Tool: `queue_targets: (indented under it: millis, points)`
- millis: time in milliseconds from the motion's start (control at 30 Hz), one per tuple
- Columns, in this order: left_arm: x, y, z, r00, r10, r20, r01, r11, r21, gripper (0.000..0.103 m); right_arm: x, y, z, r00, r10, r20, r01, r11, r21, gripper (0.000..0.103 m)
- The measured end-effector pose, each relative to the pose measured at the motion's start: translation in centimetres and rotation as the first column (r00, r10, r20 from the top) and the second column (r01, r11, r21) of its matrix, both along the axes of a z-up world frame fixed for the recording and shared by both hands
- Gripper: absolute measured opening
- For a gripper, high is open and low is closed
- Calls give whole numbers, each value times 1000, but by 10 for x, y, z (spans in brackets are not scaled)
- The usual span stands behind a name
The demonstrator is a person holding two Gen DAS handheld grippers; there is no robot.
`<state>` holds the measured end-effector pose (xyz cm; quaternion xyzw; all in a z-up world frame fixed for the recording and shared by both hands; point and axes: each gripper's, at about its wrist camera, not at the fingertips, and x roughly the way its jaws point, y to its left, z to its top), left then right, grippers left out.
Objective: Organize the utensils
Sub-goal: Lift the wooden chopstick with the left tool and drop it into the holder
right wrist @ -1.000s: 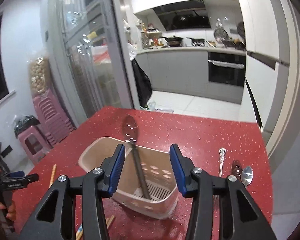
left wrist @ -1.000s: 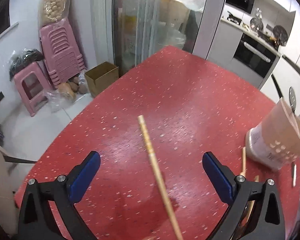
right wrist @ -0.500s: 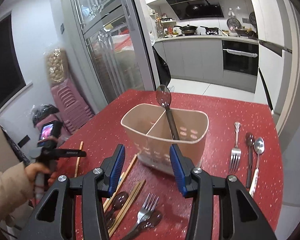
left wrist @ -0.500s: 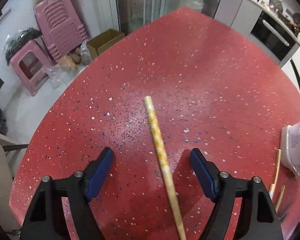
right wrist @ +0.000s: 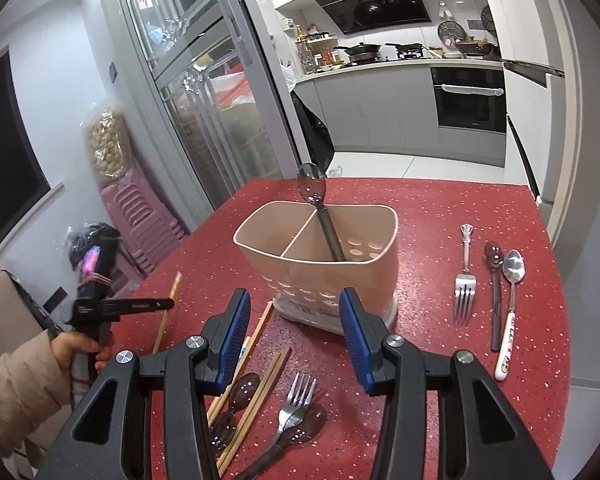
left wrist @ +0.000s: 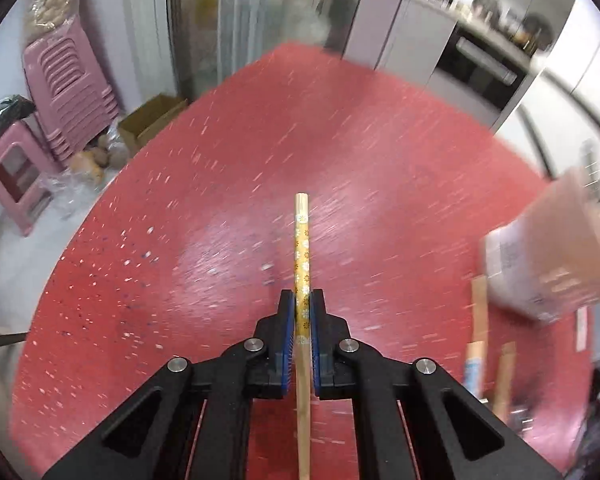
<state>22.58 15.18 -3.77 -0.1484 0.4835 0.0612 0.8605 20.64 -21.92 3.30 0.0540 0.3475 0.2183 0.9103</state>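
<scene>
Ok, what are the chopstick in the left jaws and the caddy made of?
Chopstick: likely bamboo or wood, pale tan with a printed yellow floral band. Caddy: looks like matte beige plastic, thin moulded walls with punched holes.

Glossy speckled red table [left wrist: 228, 184], wooden chopstick [left wrist: 302, 240]

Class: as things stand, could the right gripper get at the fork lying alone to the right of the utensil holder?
Probably yes. The right gripper is open and empty, and the fork lies flat on bare table, clear of the utensil holder and the spoons beside it.
</scene>
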Motion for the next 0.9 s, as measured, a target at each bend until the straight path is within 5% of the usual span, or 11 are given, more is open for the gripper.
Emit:
queue_targets:
  millis: [200, 433, 533, 700, 900]
  points:
    - [-20, -24, 66, 976, -29, 217, 47, 996, -77, 32, -2, -9, 3, 1000, -24, 5, 24, 1000, 8, 50]
    - [-15, -49, 156, 889, -33, 456, 117, 981, -156, 32, -6, -18, 9, 999, -51, 12, 50, 998, 26, 50]
    - [-1, -62, 184, 850, -48, 525, 137, 982, -131, 32, -7, -21, 12, 998, -58, 21, 57, 998, 26, 50]
    - [31, -85, 204, 803, -65, 592, 160, 981, -109, 32, -3, -26, 14, 997, -77, 23, 76, 997, 35, 50]
    - [75, -115, 188, 766, -82, 638, 143, 989, -44, 32, 3, -34, 15, 995, -95, 28, 94, 995, 35, 50]
